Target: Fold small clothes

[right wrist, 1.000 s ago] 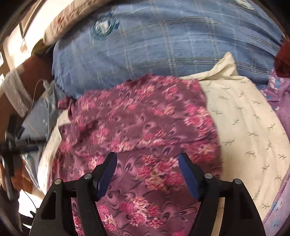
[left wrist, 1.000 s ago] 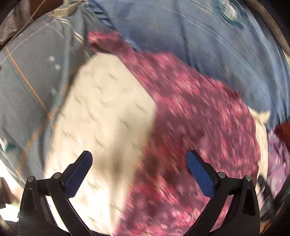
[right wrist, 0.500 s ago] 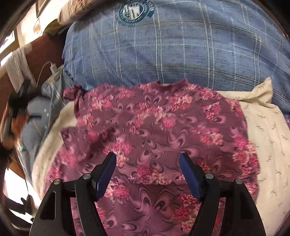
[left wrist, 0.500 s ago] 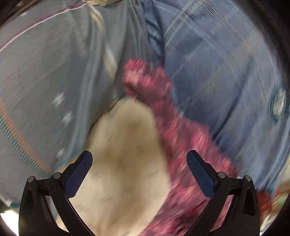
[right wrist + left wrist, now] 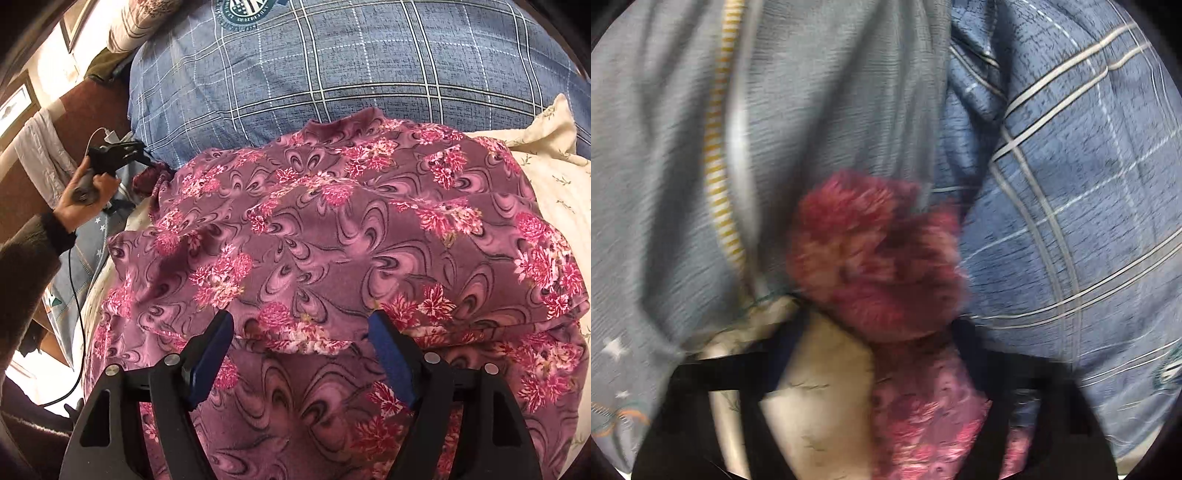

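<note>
- Two hand-held grippers are at work over one soft purple garment printed with pink flowers (image 5: 332, 236), which lies spread across a cream cloth with small leaf sprigs (image 5: 554, 177) on a bed.
- Behind the garment sits a blue pillow with a white check pattern and a round emblem (image 5: 332, 66); the garment's far edge reaches up against it.
- The right gripper (image 5: 301, 350) hangs above the near part of the garment with its blue-padded fingers (image 5: 212, 350) spread wide, a folded edge of the fabric lying between them. I cannot tell whether the pads touch the cloth.
- The left gripper (image 5: 142, 157), seen from the right camera, is held in the person's left hand (image 5: 86, 195) at the far left corner of the garment, its tips right at a bunched end of the purple fabric (image 5: 151, 179).
- In the left camera's blurred view that bunched end (image 5: 879, 258) fills the middle, ahead of the dark smeared fingers (image 5: 775, 362); I cannot tell whether they are closed on it or apart.
- A grey-blue cloth with a yellow-and-white striped band and small white stars (image 5: 720, 166) lies to the left of the bunched end, with the blue check pillow (image 5: 1071, 184) to its right.
- A thin black cable (image 5: 75, 295) hangs below the left hand.
</note>
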Motion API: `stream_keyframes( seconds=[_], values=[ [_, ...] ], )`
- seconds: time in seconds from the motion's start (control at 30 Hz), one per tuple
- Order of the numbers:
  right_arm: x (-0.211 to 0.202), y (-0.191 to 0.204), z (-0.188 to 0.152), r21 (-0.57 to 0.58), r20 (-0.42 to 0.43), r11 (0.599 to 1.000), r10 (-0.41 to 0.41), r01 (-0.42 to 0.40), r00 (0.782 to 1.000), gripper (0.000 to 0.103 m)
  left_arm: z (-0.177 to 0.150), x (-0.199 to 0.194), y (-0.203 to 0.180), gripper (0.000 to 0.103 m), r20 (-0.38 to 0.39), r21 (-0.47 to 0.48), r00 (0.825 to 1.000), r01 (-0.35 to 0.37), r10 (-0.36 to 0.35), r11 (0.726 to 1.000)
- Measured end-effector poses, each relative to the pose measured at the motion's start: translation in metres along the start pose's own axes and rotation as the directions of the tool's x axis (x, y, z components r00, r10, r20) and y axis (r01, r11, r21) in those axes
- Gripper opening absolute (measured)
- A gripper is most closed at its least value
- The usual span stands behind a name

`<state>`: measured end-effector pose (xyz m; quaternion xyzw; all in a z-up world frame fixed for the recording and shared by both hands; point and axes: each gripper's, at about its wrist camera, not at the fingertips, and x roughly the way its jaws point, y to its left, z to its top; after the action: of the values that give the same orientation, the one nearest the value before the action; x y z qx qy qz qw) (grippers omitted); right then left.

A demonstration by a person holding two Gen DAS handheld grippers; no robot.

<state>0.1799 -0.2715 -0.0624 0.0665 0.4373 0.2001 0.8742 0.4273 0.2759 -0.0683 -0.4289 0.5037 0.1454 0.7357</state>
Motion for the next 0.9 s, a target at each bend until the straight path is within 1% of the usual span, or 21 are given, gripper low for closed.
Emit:
stream_keyframes(
  seconds=[0.03, 0.1, 0.13, 0.17, 0.23, 0.3, 0.33, 0.43, 0.47, 0.5, 0.53, 0.57, 0.6, 0.63, 0.67, 0.7, 0.73, 0.77, 0.83, 0.87, 0.9],
  values=[
    [-0.001, 0.000, -0.001, -0.002, 0.003, 1.000, 0.004, -0.004, 1.000, 0.077, -0.002, 0.000, -0.005, 0.014, -0.019, 0.022, 0.999, 0.027, -0.026, 0.999],
    [-0.003, -0.003, -0.001, 0.012, 0.014, 1.000, 0.021, -0.021, 1.000, 0.077, -0.012, -0.014, -0.016, 0.014, 0.034, 0.085, 0.999, 0.002, -0.005, 0.996],
    [-0.004, -0.004, -0.001, 0.018, 0.017, 0.999, 0.026, -0.026, 1.000, 0.077, -0.023, -0.028, -0.025, 0.014, 0.076, 0.141, 0.997, -0.002, -0.009, 0.990],
    [-0.007, -0.005, -0.001, 0.034, 0.020, 0.999, 0.030, -0.031, 0.999, 0.076, -0.033, -0.039, -0.032, 0.014, 0.093, 0.179, 0.995, 0.003, -0.020, 0.984],
    [-0.016, -0.007, -0.001, 0.059, 0.034, 0.997, 0.038, -0.040, 0.999, 0.076, -0.061, -0.068, -0.052, 0.014, 0.133, 0.277, 0.990, 0.018, -0.056, 0.961],
    [-0.030, -0.009, -0.002, 0.075, 0.060, 0.996, 0.032, -0.037, 0.998, 0.076, -0.098, -0.105, -0.079, 0.014, 0.160, 0.388, 0.981, 0.039, -0.109, 0.921],
    [-0.039, -0.010, -0.003, 0.083, 0.077, 0.996, 0.030, -0.036, 0.997, 0.076, -0.118, -0.123, -0.094, 0.014, 0.164, 0.443, 0.977, 0.053, -0.139, 0.895],
    [-0.073, -0.017, -0.009, 0.112, 0.140, 0.993, 0.012, -0.028, 0.990, 0.077, -0.188, -0.174, -0.135, 0.014, 0.154, 0.596, 0.960, 0.100, -0.235, 0.797],
    [-0.084, -0.021, -0.011, 0.124, 0.156, 0.992, 0.006, -0.025, 0.988, 0.077, -0.222, -0.186, -0.153, 0.015, 0.120, 0.643, 0.953, 0.138, -0.277, 0.753],
    [-0.094, -0.025, -0.013, 0.137, 0.170, 0.990, 0.001, -0.025, 0.986, 0.077, -0.245, -0.185, -0.172, 0.015, 0.085, 0.671, 0.951, 0.166, -0.297, 0.723],
    [-0.104, -0.030, -0.017, 0.153, 0.182, 0.988, -0.004, -0.025, 0.983, 0.077, -0.264, -0.185, -0.180, 0.016, 0.060, 0.689, 0.949, 0.184, -0.309, 0.701],
    [-0.111, -0.034, -0.020, 0.167, 0.190, 0.986, -0.009, -0.023, 0.982, 0.077, -0.295, -0.179, -0.196, 0.016, 0.014, 0.715, 0.948, 0.212, -0.317, 0.666],
    [-0.121, -0.040, -0.025, 0.183, 0.198, 0.983, -0.018, -0.019, 0.980, 0.077, -0.314, -0.170, -0.206, 0.017, -0.021, 0.728, 0.947, 0.234, -0.320, 0.644],
    [-0.131, -0.046, -0.031, 0.197, 0.205, 0.980, -0.030, -0.011, 0.978, 0.077, -0.352, -0.149, -0.218, 0.018, -0.070, 0.741, 0.951, 0.251, -0.301, 0.623],
    [-0.140, -0.051, -0.037, 0.208, 0.210, 0.978, -0.043, -0.001, 0.977, 0.077, -0.381, -0.130, -0.223, 0.019, -0.108, 0.749, 0.956, 0.259, -0.274, 0.610],
    [-0.149, -0.058, -0.043, 0.222, 0.214, 0.975, -0.063, 0.014, 0.975, 0.077, -0.407, -0.107, -0.229, 0.023, -0.141, 0.757, 0.962, 0.258, -0.235, 0.600],
    [-0.157, -0.064, -0.049, 0.235, 0.216, 0.972, -0.078, 0.026, 0.973, 0.077, -0.426, -0.090, -0.231, 0.024, -0.164, 0.762, 0.965, 0.255, -0.203, 0.595],
    [-0.168, -0.073, -0.059, 0.253, 0.216, 0.967, -0.094, 0.038, 0.972, 0.077, -0.460, -0.059, -0.231, 0.025, -0.213, 0.776, 0.969, 0.245, -0.124, 0.581],
    [-0.186, -0.087, -0.073, 0.282, 0.213, 0.957, -0.125, 0.062, 0.969, 0.077, -0.498, -0.028, -0.226, 0.025, -0.271, 0.791, 0.962, 0.235, -0.020, 0.565],
    [-0.194, -0.094, -0.080, 0.294, 0.212, 0.953, -0.144, 0.078, 0.967, 0.077, -0.517, -0.022, -0.218, 0.025, -0.297, 0.796, 0.955, 0.236, 0.018, 0.557],
    [-0.201, -0.101, -0.084, 0.303, 0.212, 0.948, -0.162, 0.093, 0.964, 0.077, -0.534, -0.023, -0.211, 0.025, -0.313, 0.801, 0.949, 0.246, 0.033, 0.546]
  ],
)
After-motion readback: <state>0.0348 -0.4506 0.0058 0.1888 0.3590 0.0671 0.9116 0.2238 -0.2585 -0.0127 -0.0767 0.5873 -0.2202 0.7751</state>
